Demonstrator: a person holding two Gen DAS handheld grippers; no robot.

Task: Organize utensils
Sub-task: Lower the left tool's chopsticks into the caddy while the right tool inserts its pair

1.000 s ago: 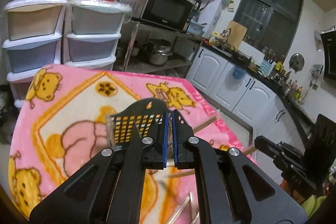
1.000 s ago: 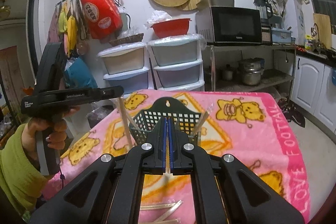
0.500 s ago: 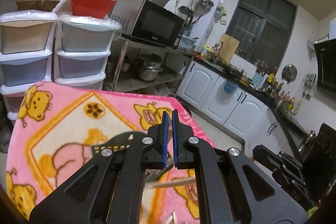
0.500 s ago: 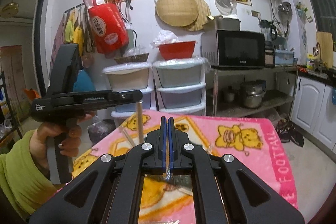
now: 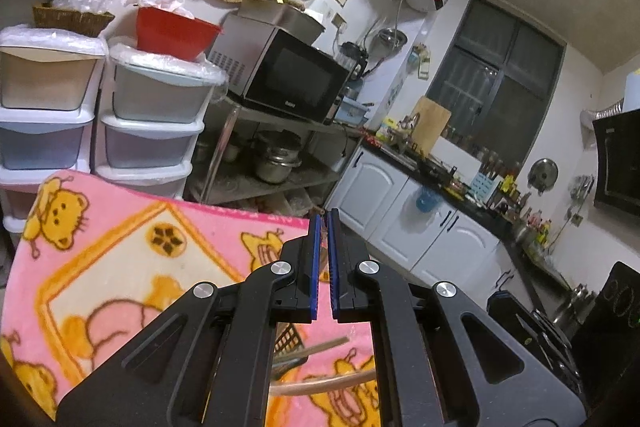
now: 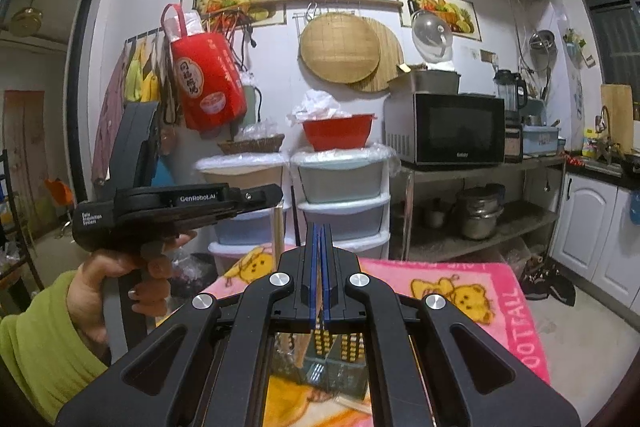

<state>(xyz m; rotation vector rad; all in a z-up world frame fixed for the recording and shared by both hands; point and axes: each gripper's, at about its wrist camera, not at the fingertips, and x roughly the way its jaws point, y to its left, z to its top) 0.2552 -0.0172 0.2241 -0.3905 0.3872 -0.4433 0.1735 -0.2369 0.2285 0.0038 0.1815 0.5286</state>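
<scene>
My left gripper (image 5: pixel 324 263) is shut on a chopstick; in the right wrist view the left gripper (image 6: pixel 276 197) holds the chopstick (image 6: pixel 277 231) hanging down from its tip. My right gripper (image 6: pixel 319 271) is shut on another chopstick (image 6: pixel 319 301) that shows as a thin wooden strip between its blue pads. The black mesh utensil basket (image 6: pixel 340 347) sits below the right gripper on the pink blanket, partly hidden by the fingers. In the left wrist view, part of the basket (image 5: pixel 288 341) and chopsticks (image 5: pixel 320 383) show below the fingers.
The pink bear-print blanket (image 5: pixel 120 267) covers the table. Stacked plastic drawers (image 6: pixel 340 195) stand behind the table. A metal rack with a microwave (image 6: pixel 452 135) and pots stands to the right, then white kitchen cabinets (image 5: pixel 400 195).
Both grippers have risen and tilted upward, each with its chopstick. The basket has dropped low in both views and is now mostly hidden beneath the fingers.
</scene>
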